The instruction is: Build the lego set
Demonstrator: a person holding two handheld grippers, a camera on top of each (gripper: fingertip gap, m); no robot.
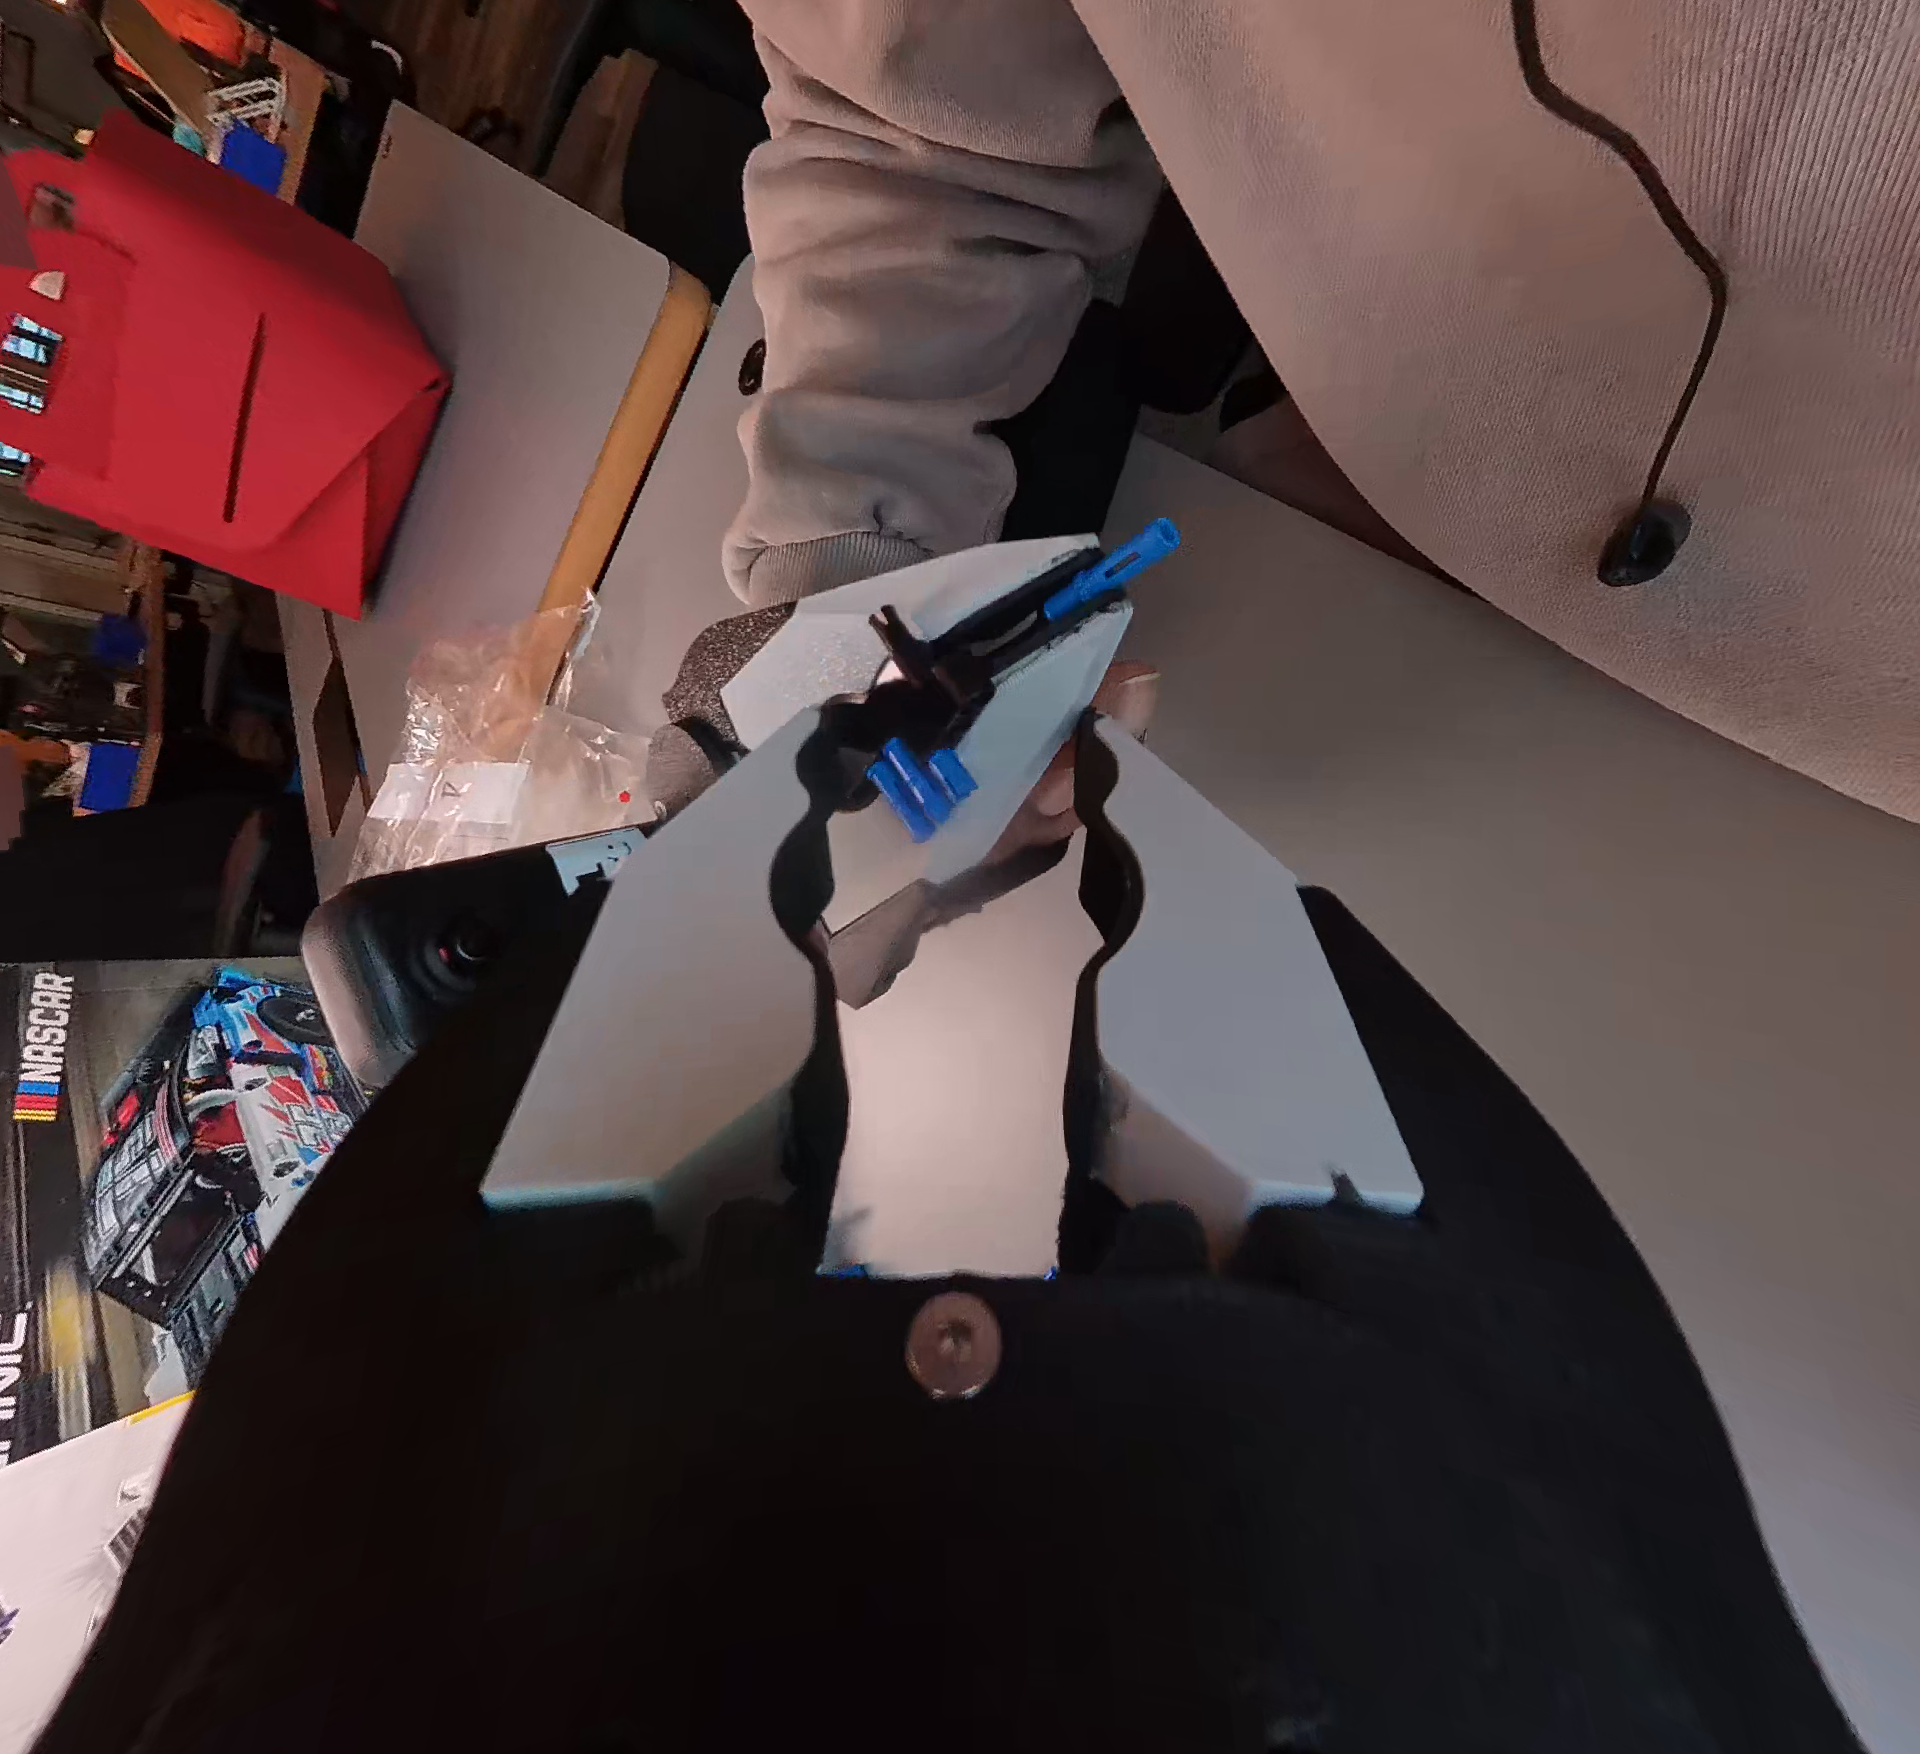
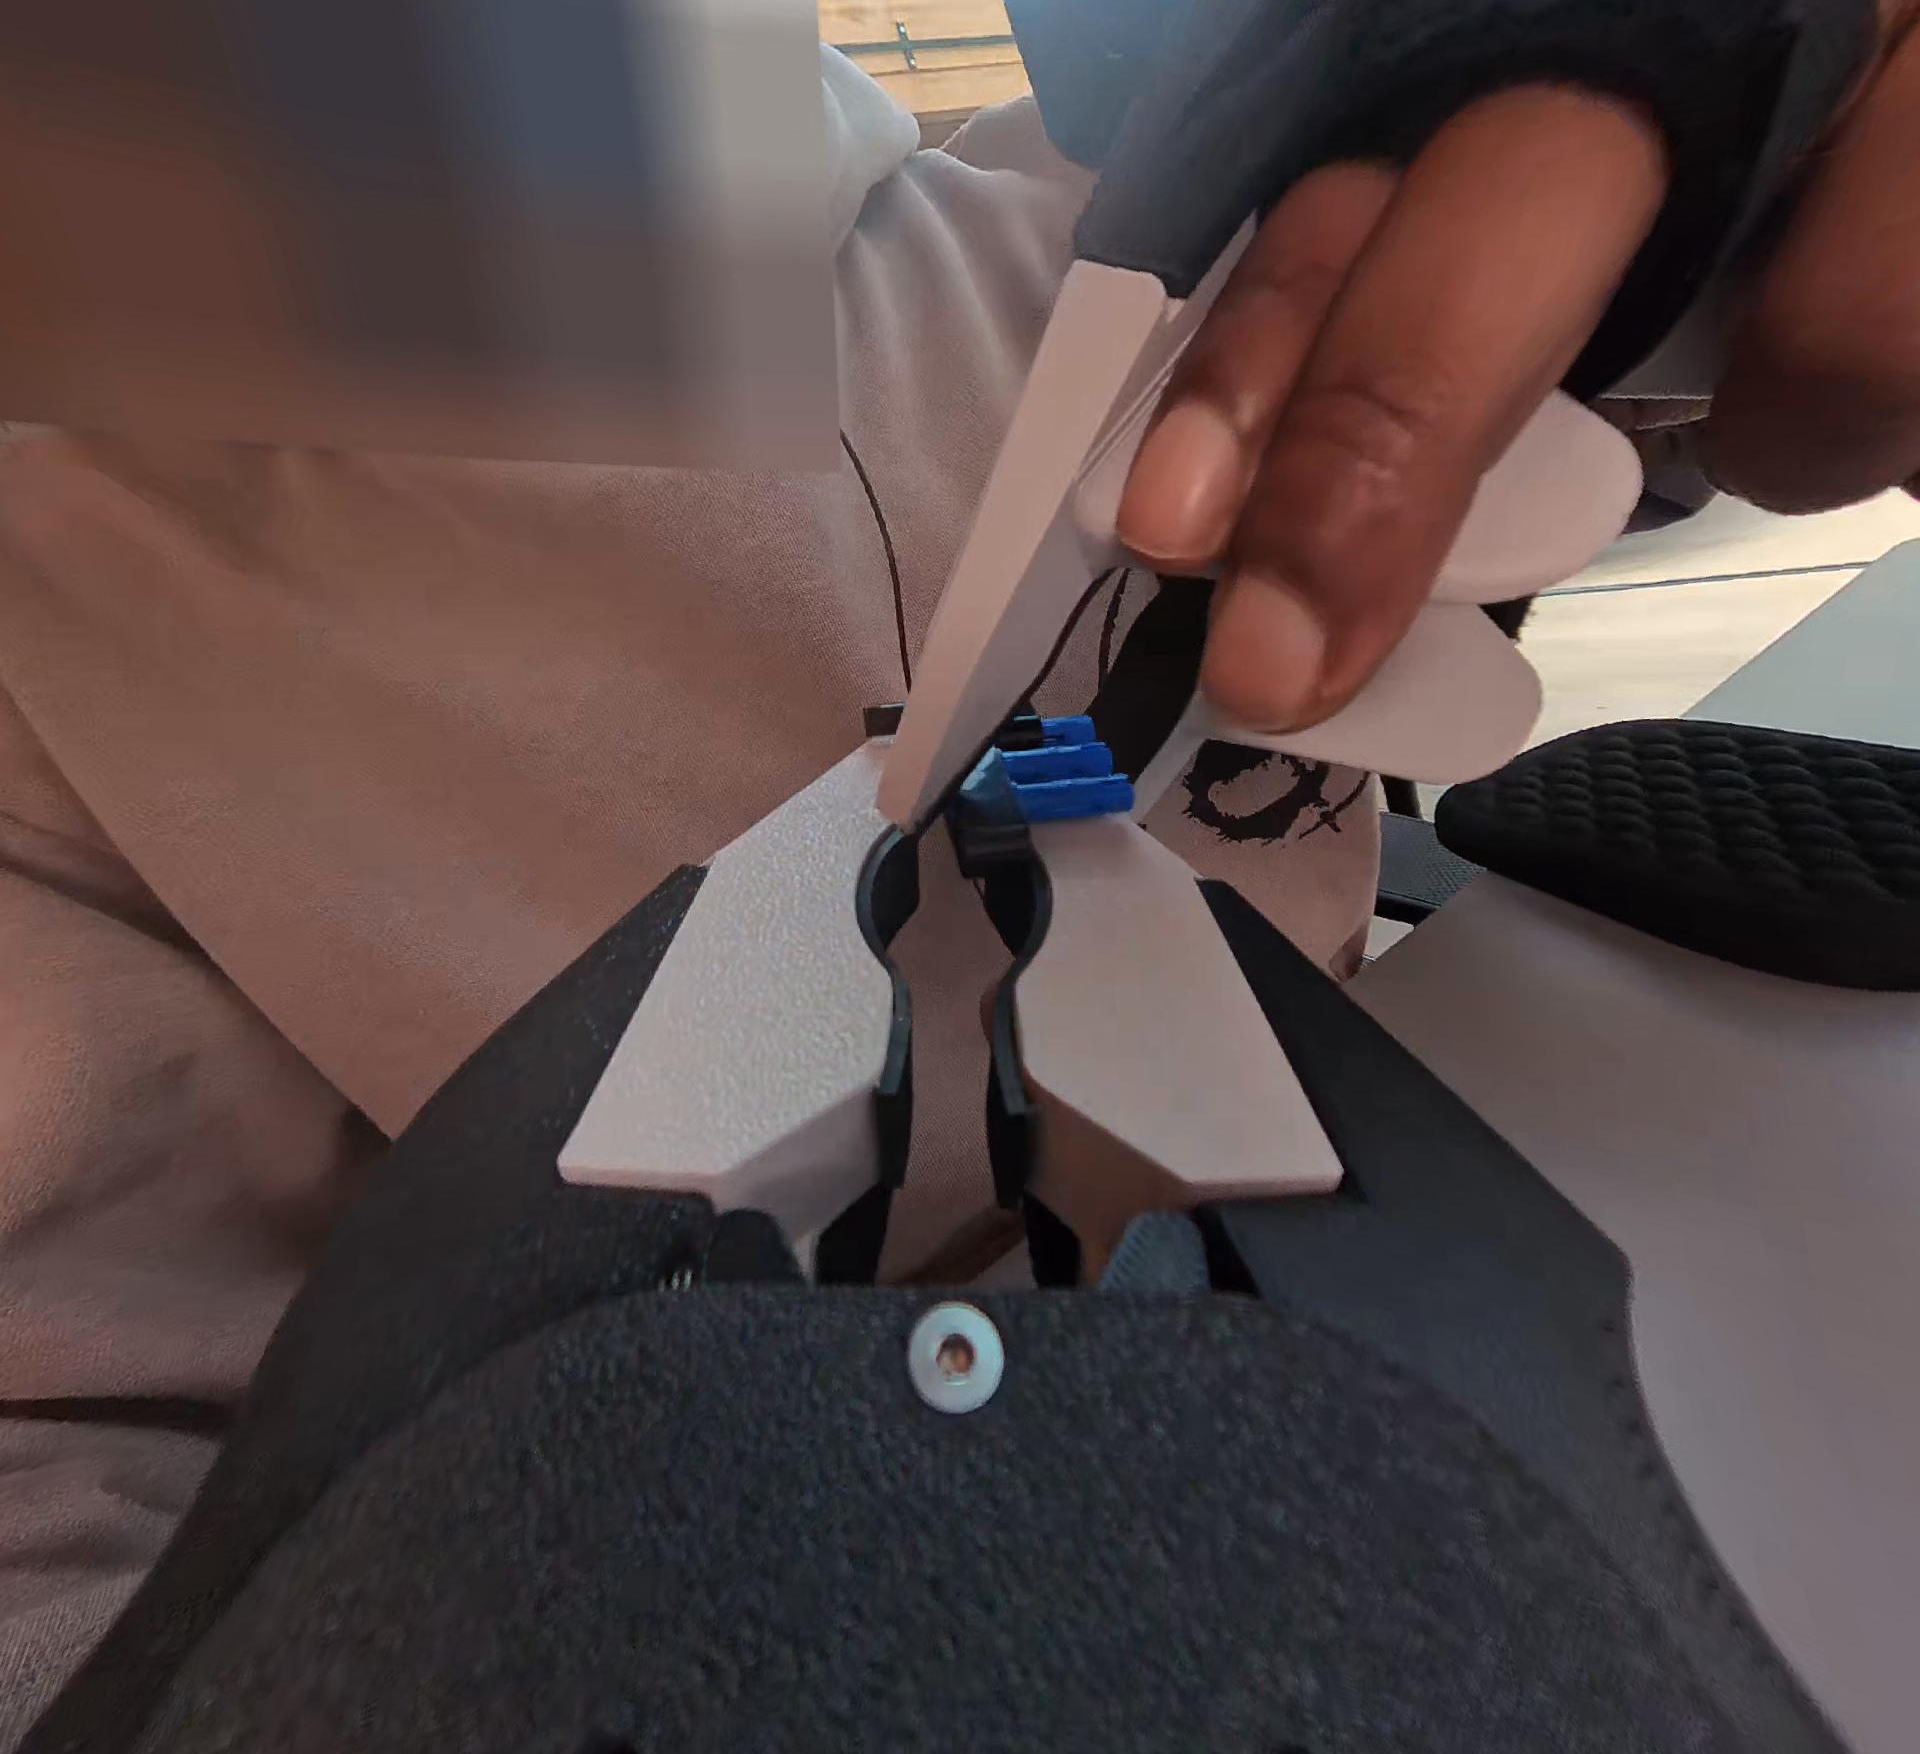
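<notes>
Pale grey counter (image 1: 1455, 821) is spreading out under the action, with a red bag (image 1: 208, 416) sitting far back on a neighbouring top and a crinkled clear plastic bag (image 1: 488, 728) lying near the seam. Down at the lower left edge the set's printed box (image 1: 177, 1174), showing a race car and some lettering, is lying flat. Both tools are meeting in mid-air, right in front of a person's beige hoodie (image 1: 1351, 146). The right claw (image 2: 966, 847) is pinching a small black Lego assembly (image 1: 956, 665) at its tips, and a single blue pin (image 1: 1117, 574) is sticking out past the far end. The left claw (image 1: 966, 748) is standing spread, its jaws well apart, with a cluster of blue pins (image 2: 1060, 769) sitting between its tips; whether those tips are actually touching the pins, I cannot tell. A bare hand (image 2: 1351, 457), strapped into a black fuzzy band, is gripping the left tool's white finger plates.
</notes>
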